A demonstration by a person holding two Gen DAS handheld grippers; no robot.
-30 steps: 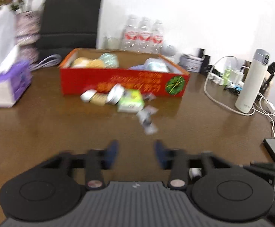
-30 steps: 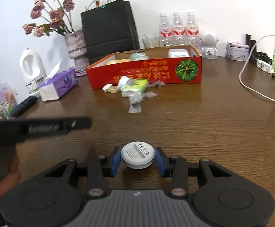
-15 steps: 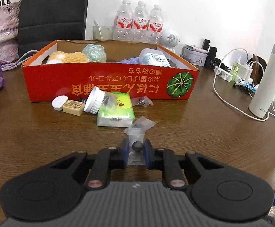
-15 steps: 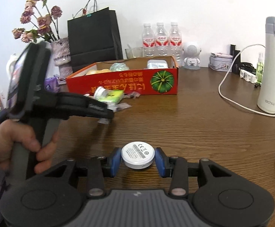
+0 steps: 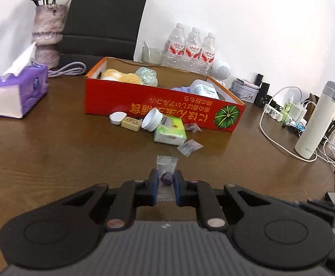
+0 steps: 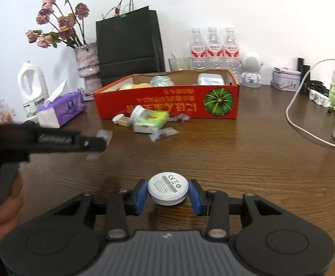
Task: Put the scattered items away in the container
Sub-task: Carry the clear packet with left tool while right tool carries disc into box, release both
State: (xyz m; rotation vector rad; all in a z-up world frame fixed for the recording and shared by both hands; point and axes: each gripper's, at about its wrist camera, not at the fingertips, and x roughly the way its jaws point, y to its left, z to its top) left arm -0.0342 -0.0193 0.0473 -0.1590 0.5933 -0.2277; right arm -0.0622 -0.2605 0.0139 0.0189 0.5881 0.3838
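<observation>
The red cardboard box with a green pumpkin print [image 5: 165, 108] stands on the brown wooden worktop [image 5: 52, 149] and already holds a yellow sponge-like lump [image 5: 121, 76], a pale green crumpled bag [image 5: 147, 76] and a white plastic case [image 5: 204, 89]. Just in front of the box, close to its long red wall, lie the scattered items: a small white rounded lid [image 5: 117, 117], a beige rectangular block [image 5: 131, 123], a white ribbed round cap [image 5: 152, 118], a green and white tissue packet [image 5: 170, 133] and a clear wrapped candy [image 5: 190, 147]. Further in front of the box, the left gripper [image 5: 166, 184] has its blue fingers [image 5: 154, 185] pinching a clear candy wrapper with a dark purple sweet inside [image 5: 166, 172]; in the right wrist view the wrapper appears lifted clear of the worktop. Also in front of the box, nearer to the camera, the right gripper [image 6: 168, 192] has its blue fingers [image 6: 141, 195] pressed on both sides of a white round puck with a printed label [image 6: 168, 187], which it holds above the worktop. To the left of the box there is a purple tissue pack [image 5: 17, 92], behind the box three clear water bottles with red labels [image 5: 191, 50] and a black paper bag [image 5: 107, 16], and well to the right of the box a tall white thermos flask [image 5: 318, 122].
</observation>
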